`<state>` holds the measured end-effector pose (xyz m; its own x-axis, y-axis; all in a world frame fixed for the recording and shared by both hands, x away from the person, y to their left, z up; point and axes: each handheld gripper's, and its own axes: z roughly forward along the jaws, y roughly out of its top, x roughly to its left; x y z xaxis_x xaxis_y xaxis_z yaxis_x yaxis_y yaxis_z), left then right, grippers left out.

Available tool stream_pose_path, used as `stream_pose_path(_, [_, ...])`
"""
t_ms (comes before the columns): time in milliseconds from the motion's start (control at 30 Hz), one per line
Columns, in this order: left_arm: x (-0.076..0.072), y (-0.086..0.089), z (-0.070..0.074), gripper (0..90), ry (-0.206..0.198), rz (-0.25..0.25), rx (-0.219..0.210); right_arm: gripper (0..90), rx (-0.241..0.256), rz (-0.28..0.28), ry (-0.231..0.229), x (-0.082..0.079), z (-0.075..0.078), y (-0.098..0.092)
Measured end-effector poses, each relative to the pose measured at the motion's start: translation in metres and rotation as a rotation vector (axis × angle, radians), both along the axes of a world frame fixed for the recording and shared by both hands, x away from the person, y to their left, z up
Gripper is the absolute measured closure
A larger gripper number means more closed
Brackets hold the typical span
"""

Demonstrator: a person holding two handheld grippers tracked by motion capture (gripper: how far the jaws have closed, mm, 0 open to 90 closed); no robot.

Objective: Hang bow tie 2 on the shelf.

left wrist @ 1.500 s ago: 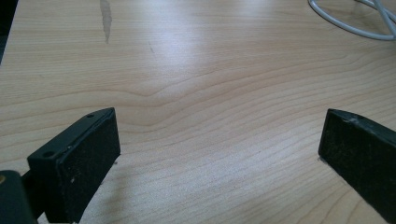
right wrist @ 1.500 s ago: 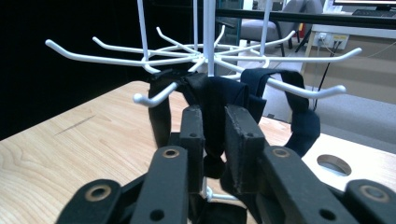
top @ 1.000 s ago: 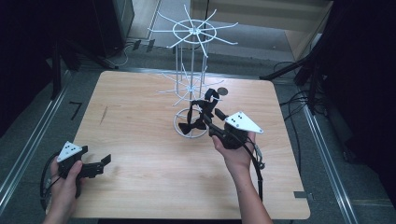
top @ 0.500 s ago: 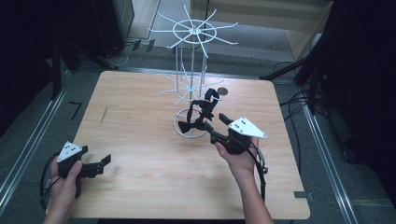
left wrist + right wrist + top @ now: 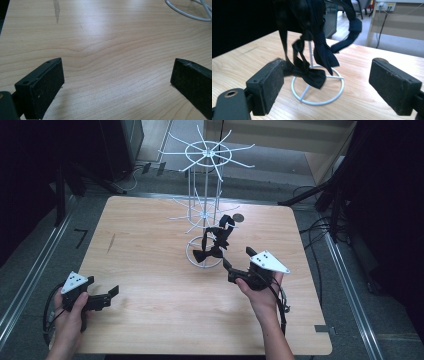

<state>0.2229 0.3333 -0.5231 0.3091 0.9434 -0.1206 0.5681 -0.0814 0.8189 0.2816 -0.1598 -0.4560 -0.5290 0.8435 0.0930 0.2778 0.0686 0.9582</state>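
Observation:
A white wire rack (image 5: 206, 156) stands mid-table on a ring base (image 5: 192, 256). Several black bow ties (image 5: 216, 241) hang tangled from its lower spokes, one drooping over the ring. My right gripper (image 5: 238, 258) is open just to the right of the ring, its jaws aimed at the ties but apart from them. In the right gripper view the bow ties (image 5: 312, 73) dangle ahead between the wide jaws of the right gripper (image 5: 332, 87), above the ring base (image 5: 318, 101). My left gripper (image 5: 103, 288) is open over bare wood at the front left, and nothing lies between the jaws of the left gripper (image 5: 117, 82).
The wooden table (image 5: 150, 240) has a dark streak (image 5: 110, 243) at the left. A small dark round thing (image 5: 238, 218) lies behind the rack. A stretch of the rack's ring (image 5: 185, 14) curves through the far right of the left gripper view. Cables and dark stands surround the table.
My right gripper has drawn back from the hanging bow ties toward the person, staying open. The left gripper has not moved.

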Motion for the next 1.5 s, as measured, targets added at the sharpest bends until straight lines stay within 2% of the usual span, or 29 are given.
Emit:
stream_pose_path(333, [0.0,0.0,0.0,0.0,-0.003,0.003,0.001,3.0,0.003,-0.014,0.045,-0.005,-0.012,-0.016])
stream_pose_path(1067, [0.0,0.0,0.0,0.0,-0.004,0.002,0.002,2.6,-0.011,-0.095,0.11,-0.019,-0.043,-0.053])
stream_pose_path(1500, [0.0,0.0,0.0,0.0,-0.005,0.002,0.002,2.6,-0.022,-0.133,0.135,-0.028,-0.051,-0.073])
